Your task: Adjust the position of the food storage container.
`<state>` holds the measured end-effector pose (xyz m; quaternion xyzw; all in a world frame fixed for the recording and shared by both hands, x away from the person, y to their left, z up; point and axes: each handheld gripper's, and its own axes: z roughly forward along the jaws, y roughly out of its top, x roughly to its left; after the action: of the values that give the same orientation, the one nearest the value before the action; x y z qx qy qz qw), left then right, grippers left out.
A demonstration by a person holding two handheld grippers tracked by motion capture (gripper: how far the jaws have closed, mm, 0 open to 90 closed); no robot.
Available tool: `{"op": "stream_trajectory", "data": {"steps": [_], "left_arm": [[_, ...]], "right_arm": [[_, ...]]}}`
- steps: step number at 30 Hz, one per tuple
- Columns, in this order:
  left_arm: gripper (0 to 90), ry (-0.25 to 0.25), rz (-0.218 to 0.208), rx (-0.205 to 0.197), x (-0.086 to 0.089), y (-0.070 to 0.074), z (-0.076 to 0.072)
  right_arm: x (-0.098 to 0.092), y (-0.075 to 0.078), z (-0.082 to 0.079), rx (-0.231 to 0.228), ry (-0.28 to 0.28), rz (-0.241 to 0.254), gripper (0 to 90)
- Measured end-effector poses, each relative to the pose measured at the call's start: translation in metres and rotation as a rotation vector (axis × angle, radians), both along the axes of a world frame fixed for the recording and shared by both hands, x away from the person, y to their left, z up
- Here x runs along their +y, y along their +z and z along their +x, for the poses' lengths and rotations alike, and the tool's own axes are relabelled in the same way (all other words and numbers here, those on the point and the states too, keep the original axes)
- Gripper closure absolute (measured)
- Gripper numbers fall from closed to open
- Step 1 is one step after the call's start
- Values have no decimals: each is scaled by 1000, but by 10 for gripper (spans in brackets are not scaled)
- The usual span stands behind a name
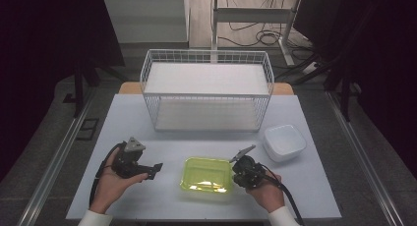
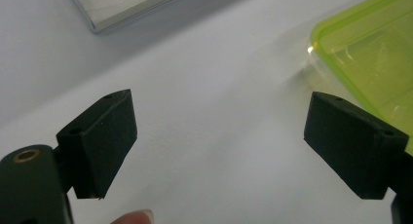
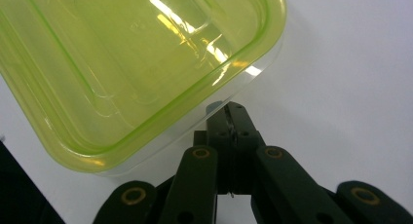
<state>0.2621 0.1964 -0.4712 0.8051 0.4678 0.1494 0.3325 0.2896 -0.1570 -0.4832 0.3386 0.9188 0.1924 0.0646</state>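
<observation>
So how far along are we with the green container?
Nothing looks done: the green container sits on the table, the wire rack bare. In hand: the right gripper, jaws shut, tips at the container's rim; whether they pinch it is unclear. The left gripper waits open. Moving it remains.

Right gripper (image 3: 229, 109), jaws pressed together, tips at the rim of a yellow-green tub (image 3: 122, 63) on a white table (image 3: 350, 87).
</observation>
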Motion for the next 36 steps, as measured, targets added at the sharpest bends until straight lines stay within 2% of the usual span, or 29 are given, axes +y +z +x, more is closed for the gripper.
{"op": "stream_trajectory", "data": {"steps": [4,11,14,19,21,22,23,25,27,28,29,31,33,36], "left_arm": [[119,3,0,-2,1,0,-1],[119,8,6,5,3,-3,0],[119,10,8,6,4,-3,0],[118,10,-2,2,2,-1,-1],[117,12,-13,2,1,1,-2],[118,11,-20,2,1,1,-2],[118,10,-24,3,0,2,-2],[120,8,-37,4,0,2,-2],[126,8,-47,6,0,3,-2],[128,8,-53,7,0,3,-2],[128,9,-61,9,0,3,-2],[130,12,-81,16,0,3,-2],[136,12,-106,34,1,4,-1],[152,6,-118,55,1,3,-1]], "right_arm": [[17,2,9,-12,30,15,892],[24,-3,15,-8,44,22,892],[19,-2,16,-9,42,36,892],[6,6,14,-42,16,60,892],[-1,13,13,-64,-5,93,891],[-9,18,13,-86,-20,129,878],[-9,18,13,-86,-20,129,878],[-15,22,13,-96,-48,168,804],[-22,25,15,-112,-91,218,629],[-28,27,16,-115,-136,278,491],[-28,27,16,-115,-136,278,491],[-33,28,18,-105,-164,336,387],[-36,27,18,-86,-174,380,336],[-38,27,19,-69,-182,406,275]]}}
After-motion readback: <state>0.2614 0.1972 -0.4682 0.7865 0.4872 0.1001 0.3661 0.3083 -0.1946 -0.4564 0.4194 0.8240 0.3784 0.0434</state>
